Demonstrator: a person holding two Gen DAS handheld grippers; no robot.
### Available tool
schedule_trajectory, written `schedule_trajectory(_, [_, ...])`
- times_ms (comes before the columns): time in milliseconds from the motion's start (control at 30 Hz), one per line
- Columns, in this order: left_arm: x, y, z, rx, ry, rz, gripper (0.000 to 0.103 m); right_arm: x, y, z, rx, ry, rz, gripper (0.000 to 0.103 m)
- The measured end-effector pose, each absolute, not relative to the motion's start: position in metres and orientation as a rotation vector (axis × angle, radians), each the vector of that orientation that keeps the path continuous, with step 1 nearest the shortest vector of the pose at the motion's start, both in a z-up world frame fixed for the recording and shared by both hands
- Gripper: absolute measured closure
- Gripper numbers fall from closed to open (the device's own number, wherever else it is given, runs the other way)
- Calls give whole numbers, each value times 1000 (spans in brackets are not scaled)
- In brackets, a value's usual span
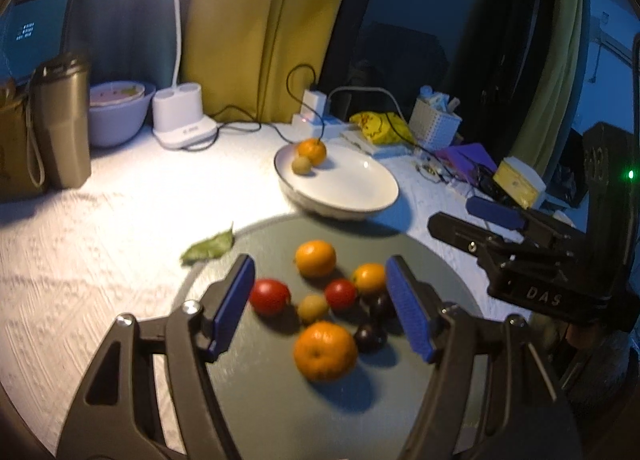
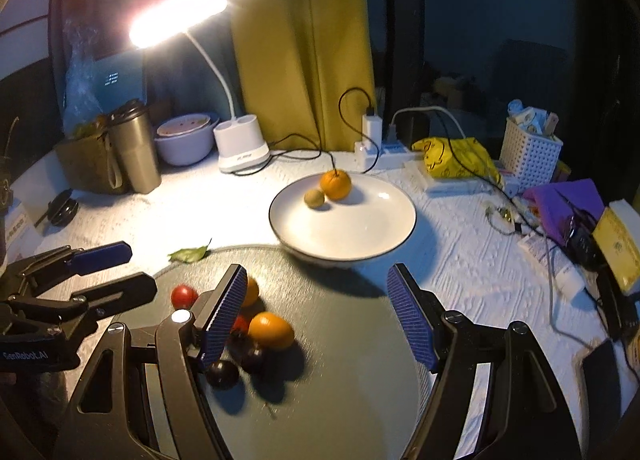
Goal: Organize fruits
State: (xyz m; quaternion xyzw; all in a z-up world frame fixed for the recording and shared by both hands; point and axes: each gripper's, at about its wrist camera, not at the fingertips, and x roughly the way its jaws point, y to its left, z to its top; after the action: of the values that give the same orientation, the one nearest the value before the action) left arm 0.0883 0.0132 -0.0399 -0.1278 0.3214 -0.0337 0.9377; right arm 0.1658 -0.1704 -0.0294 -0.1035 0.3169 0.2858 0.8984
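Note:
A dark round tray point(image 1: 280, 400) point(image 2: 352, 340) holds several fruits: oranges point(image 1: 325, 350) point(image 2: 271, 330), red tomatoes point(image 1: 269, 296) point(image 2: 183, 296), a small green fruit point(image 1: 313, 308) and dark plums point(image 1: 370, 336) point(image 2: 222, 373). A white plate point(image 1: 360, 187) point(image 2: 372, 227) behind it holds an orange point(image 1: 311, 151) point(image 2: 335, 184) and a green fruit point(image 1: 301, 165) point(image 2: 314, 197). My left gripper point(image 1: 320, 308) is open and empty, hovering over the tray's fruits. My right gripper point(image 2: 316, 312) is open and empty over the tray's right part; it also shows in the left wrist view point(image 1: 468, 215).
A loose leaf point(image 1: 208, 246) point(image 2: 189, 254) lies at the tray's far left edge. A lit desk lamp point(image 2: 240, 147), a thermos point(image 2: 134, 147), a bowl point(image 2: 184, 139), a power strip with cables point(image 2: 384, 147), a white basket point(image 2: 530, 151) and clutter line the back and right.

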Motion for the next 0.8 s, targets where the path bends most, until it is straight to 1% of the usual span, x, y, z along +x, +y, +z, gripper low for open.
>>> schedule_trajectory(600, [91, -4, -92, -210, 793, -29, 35, 145, -182, -71, -197, 753, 625, 27])
schedule_trajectory(633, [92, -5, -93, -207, 799, -32, 36, 144, -182, -72, -199, 757, 630, 27])
schedule_trajectory(667, [92, -5, -96, -210, 808, -43, 43, 143, -181, -74, -200, 761, 635, 28])
schedule_trajectory(733, [93, -6, -96, -218, 811, -71, 50, 141, -179, -77, -204, 772, 641, 28])
schedule_trajectory(767, [92, -8, -95, -209, 805, -77, 55, 140, -178, -78, -204, 776, 646, 29])
schedule_trajectory(800, [91, -10, -94, -205, 803, -86, 57, 139, -177, -79, -207, 779, 649, 31])
